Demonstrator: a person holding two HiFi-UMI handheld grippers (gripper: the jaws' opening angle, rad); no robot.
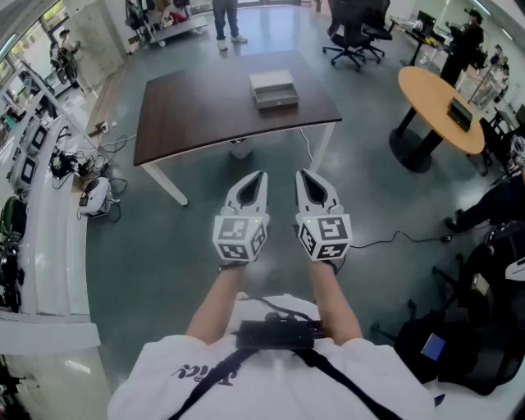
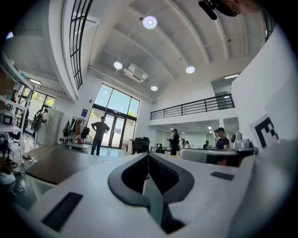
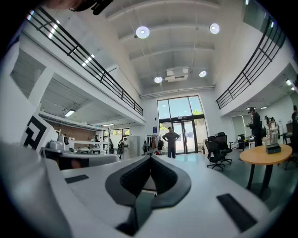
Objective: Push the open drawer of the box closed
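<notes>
A small grey box (image 1: 274, 89) stands near the far edge of a dark brown table (image 1: 197, 115). Its drawer (image 1: 278, 102) juts out a little on the side facing me. Both grippers hang over the floor, well short of the table and pointing toward it. My left gripper (image 1: 261, 175) is shut with nothing in it, and its tips meet in the left gripper view (image 2: 148, 154). Beside it, my right gripper (image 1: 300, 174) is also shut and empty, its tips touching in the right gripper view (image 3: 151, 157). Neither gripper view shows the box.
A round wooden table (image 1: 443, 98) stands at the right, with office chairs (image 1: 353, 33) behind it. A person (image 1: 225, 20) stands beyond the brown table. A cable (image 1: 394, 239) crosses the floor, bags (image 1: 459, 344) lie at lower right, and a white bench (image 1: 49, 246) runs along the left.
</notes>
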